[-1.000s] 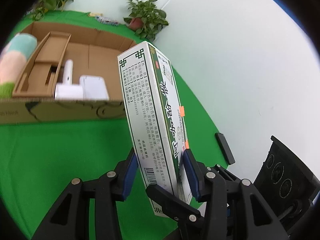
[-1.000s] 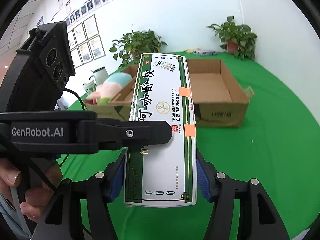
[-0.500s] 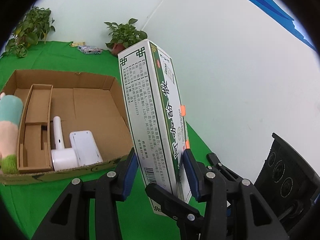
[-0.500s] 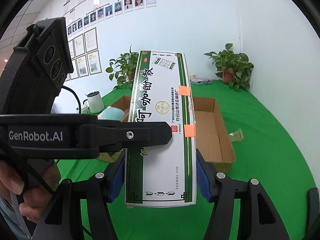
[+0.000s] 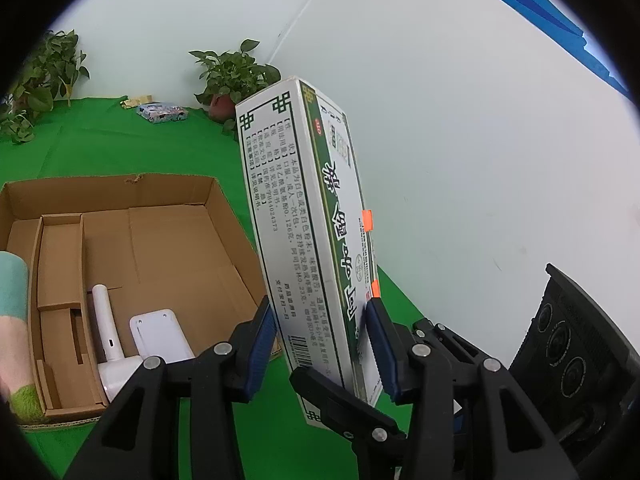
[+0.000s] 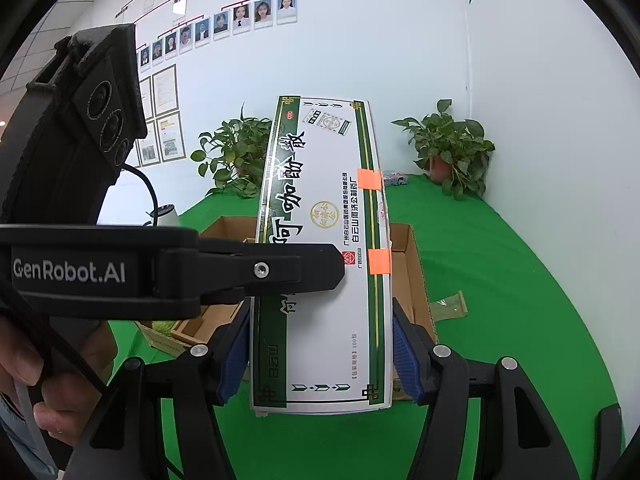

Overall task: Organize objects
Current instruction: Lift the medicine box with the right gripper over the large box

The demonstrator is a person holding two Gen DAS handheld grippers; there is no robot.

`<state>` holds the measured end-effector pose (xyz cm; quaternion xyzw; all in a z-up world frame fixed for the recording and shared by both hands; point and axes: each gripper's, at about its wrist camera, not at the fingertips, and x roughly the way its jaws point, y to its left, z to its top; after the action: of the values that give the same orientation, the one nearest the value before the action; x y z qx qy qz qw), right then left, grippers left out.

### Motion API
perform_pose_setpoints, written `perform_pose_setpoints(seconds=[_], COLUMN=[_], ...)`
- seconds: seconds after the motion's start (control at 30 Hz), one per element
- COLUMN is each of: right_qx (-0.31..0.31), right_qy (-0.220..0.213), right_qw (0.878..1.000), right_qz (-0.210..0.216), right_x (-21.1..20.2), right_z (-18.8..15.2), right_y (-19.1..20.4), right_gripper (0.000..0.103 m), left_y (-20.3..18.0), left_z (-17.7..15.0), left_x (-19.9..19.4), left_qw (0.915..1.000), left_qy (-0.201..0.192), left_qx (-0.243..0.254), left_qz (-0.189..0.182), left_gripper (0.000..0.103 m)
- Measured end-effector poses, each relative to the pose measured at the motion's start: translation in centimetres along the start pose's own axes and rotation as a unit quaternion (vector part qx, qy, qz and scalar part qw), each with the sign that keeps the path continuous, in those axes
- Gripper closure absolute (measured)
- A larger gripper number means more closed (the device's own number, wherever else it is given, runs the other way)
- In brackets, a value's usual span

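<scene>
Your table (image 5: 120, 148) is covered in green cloth. On it sits an open carton (image 5: 168, 236), two potted plants (image 5: 232, 76) at the far edge by the wall, a small printed packet (image 5: 162, 113) between them, and a clear wrapper (image 6: 450, 306) beside the carton.

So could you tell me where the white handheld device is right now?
In the left wrist view, the white handheld device lies inside the cardboard box, at lower left, beside a white flat pad.

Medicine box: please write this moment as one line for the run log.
medicine box | held by left hand-held gripper and right hand-held gripper | above cardboard box | not yet placed
</scene>
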<state>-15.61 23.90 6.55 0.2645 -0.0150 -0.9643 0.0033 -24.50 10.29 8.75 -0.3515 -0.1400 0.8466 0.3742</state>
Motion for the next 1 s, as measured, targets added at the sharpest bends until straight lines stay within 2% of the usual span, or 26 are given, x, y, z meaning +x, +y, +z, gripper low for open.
perform_pose_setpoints(seconds=[0.47, 0.7, 1.0], right_qx=[0.012, 0.018, 0.037], right_qy=[0.019, 0.026, 0.079], right_qw=[1.0, 0.999, 0.996], right_qz=[0.0, 0.009, 0.027], right_x=[5.1, 7.5, 12.6], right_z=[1.3, 1.9, 1.2], right_y=[-2.9, -3.4, -4.9], right_gripper=[0.044, 0.044, 0.044], left_y=[1.9, 3.0, 6.0], left_z=[2.0, 2.9, 2.0], left_x=[4.1, 4.8, 8.1], left_qw=[0.9997, 0.9994, 0.9964], left_qy=[0.021, 0.027, 0.068], left_qx=[-0.01, -0.017, -0.046], left_qz=[0.001, 0.012, 0.023], left_gripper=[0.059, 0.059, 0.059])
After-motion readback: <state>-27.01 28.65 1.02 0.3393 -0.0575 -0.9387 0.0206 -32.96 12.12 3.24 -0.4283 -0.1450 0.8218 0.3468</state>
